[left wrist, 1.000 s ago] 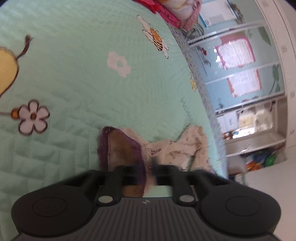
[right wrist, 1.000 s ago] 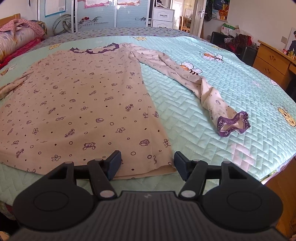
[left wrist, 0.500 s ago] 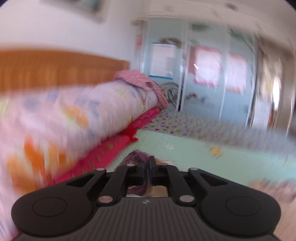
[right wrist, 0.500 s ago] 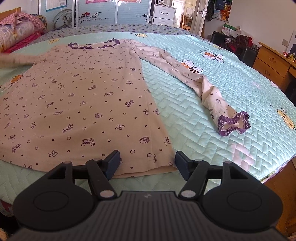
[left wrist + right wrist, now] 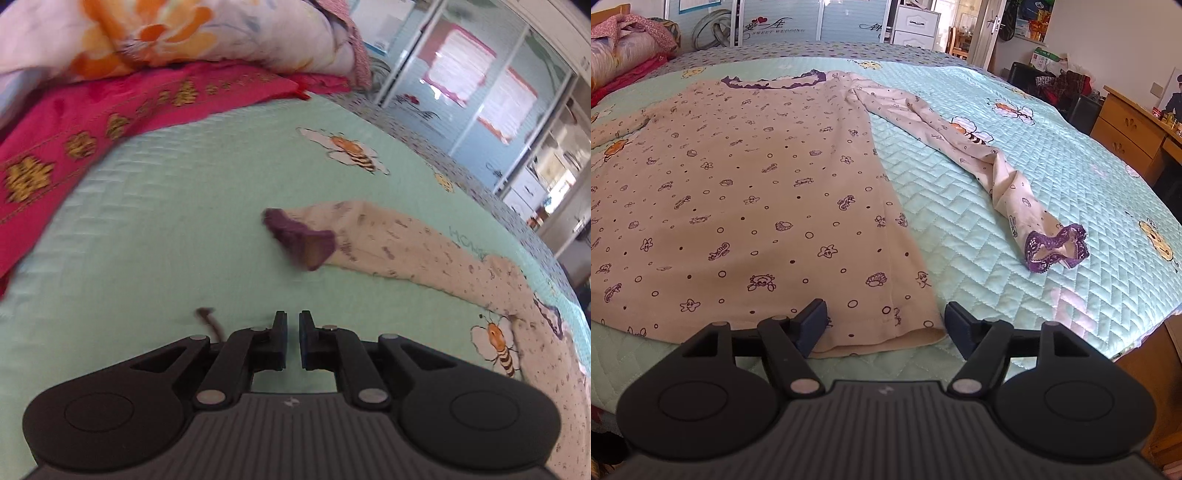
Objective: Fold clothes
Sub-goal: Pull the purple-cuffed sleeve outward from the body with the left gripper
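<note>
From the left wrist, the left gripper (image 5: 291, 339) hovers with fingers nearly together and nothing between them, the nightdress (image 5: 424, 251) sleeve with its purple cuff (image 5: 301, 240) lying at one o'clock on the green quilt (image 5: 166, 221), a red blanket (image 5: 110, 114) at ten o'clock. From the right wrist, the right gripper (image 5: 885, 325) has fingers apart and opening over the hem, the other sleeve (image 5: 997, 173) trailing toward two o'clock and a wooden desk (image 5: 1134, 136) past the bed edge.

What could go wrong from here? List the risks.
1. The right sleeve lies twisted and bunched near its purple cuff; folded in like that, it would probably crease.
2. The right gripper, jaws opening, straddles the shirt's hem; closing there may pinch the quilt too.
</note>
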A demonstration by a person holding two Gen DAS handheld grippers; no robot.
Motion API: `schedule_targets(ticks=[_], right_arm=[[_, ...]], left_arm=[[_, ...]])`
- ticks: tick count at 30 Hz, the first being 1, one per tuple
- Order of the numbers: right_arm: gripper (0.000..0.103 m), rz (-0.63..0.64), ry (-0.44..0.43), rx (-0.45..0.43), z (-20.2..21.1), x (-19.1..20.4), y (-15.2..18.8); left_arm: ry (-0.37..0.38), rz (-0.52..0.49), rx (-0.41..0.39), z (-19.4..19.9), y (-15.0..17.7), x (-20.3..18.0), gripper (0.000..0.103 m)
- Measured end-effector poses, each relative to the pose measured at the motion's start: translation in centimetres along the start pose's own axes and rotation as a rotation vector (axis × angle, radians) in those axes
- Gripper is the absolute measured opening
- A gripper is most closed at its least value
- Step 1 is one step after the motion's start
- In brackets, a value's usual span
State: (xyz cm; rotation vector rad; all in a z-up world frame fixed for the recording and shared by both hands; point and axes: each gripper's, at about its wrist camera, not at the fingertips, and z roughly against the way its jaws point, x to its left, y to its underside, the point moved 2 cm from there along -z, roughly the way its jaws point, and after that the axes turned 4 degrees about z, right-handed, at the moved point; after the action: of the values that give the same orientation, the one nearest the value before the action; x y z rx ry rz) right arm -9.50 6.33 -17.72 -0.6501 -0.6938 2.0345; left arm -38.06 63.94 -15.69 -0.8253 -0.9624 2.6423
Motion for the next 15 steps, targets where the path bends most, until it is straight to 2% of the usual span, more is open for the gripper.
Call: schedule_targets(ticks=[3, 7, 9, 15], right_arm=[[0.072, 0.01, 0.007, -0.006, 0.1, 0.1, 0.0], [0.072, 0.009, 0.012, -0.007, 0.0, 0.2, 0.0], [0.073, 0.012, 0.017, -0.007, 0.0, 0.2, 0.1], [0.079, 0.015, 0.036, -0.002, -0.1, 0.3, 0.1]], left_arm=[[0.029, 0.066, -0.034, 1.3, -1.5, 0.3, 0.009], [0.057, 0.115, -0.049, 0.7, -4.3, -0.1, 0.031], [0.065, 0.145, -0.015, -0.5, -5.1, -0.1, 0.039], [0.065, 0.291, 0.076, -4.8, -7.0, 1.0, 0.043]])
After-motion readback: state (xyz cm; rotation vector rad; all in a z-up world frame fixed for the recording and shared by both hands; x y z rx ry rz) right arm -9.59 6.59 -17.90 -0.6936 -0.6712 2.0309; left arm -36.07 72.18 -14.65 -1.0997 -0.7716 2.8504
